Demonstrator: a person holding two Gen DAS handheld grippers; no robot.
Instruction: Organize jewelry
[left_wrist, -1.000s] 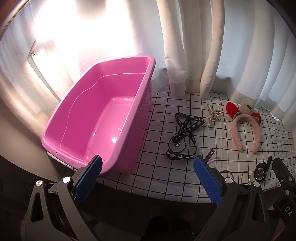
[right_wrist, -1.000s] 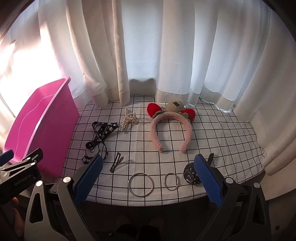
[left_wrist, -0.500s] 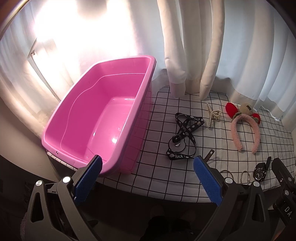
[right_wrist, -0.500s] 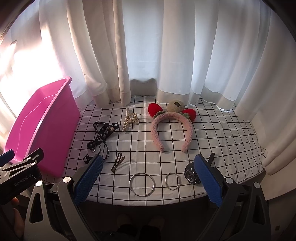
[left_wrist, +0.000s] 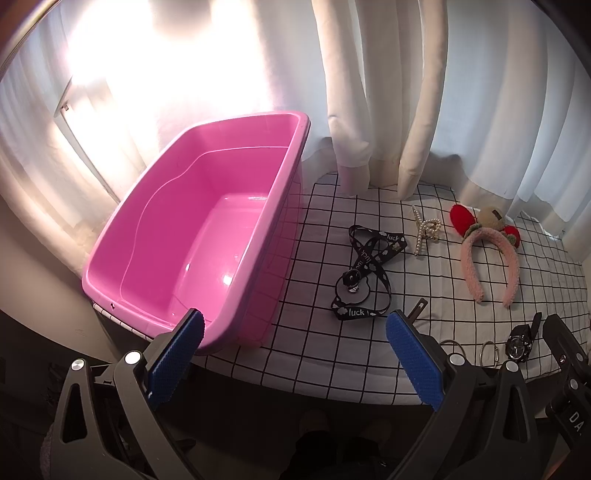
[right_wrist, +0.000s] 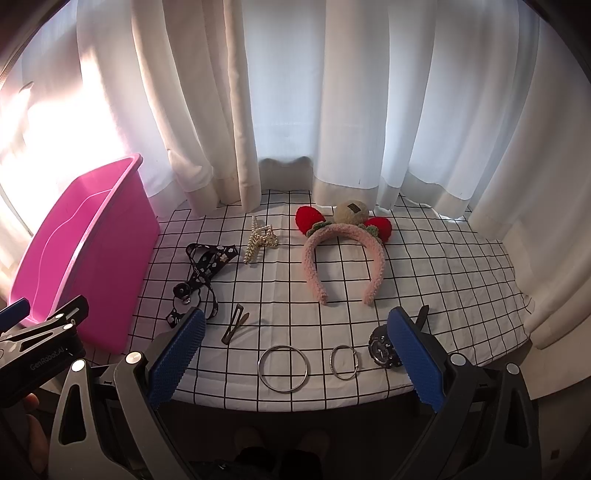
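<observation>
1. The left tongs were spread wide with nothing between the blue pads, hanging off the near edge of the worktop, in front of the near corner of the pink tub.
2. The right tongs were equally wide apart and held nothing, poised over the front edge of the worktop.
3. In the right wrist view the tub sat at 9 o'clock, its long axis running from the near edge back toward the curtains; nothing showed inside it in the left view.
4. The pink headband lay flat at 12 o'clock, its open ends pointing at the near edge and its red ornaments toward the curtains.
5. The pearl claw clip lay at 11 o'clock, long axis front to back.
6. The black lanyard trailed from beside the clip down toward 10 o'clock; its lower end was hidden behind the left pad of the right tongs.
7. The brown hair clip pointed diagonally, far end to the right.
8. The large ring and small ring lay flat near the front edge.
9. The black watch was partly covered by the right pad, its strap barely visible.
10. In the left view the rings and hair clip were mostly cut off by the tongs.
</observation>
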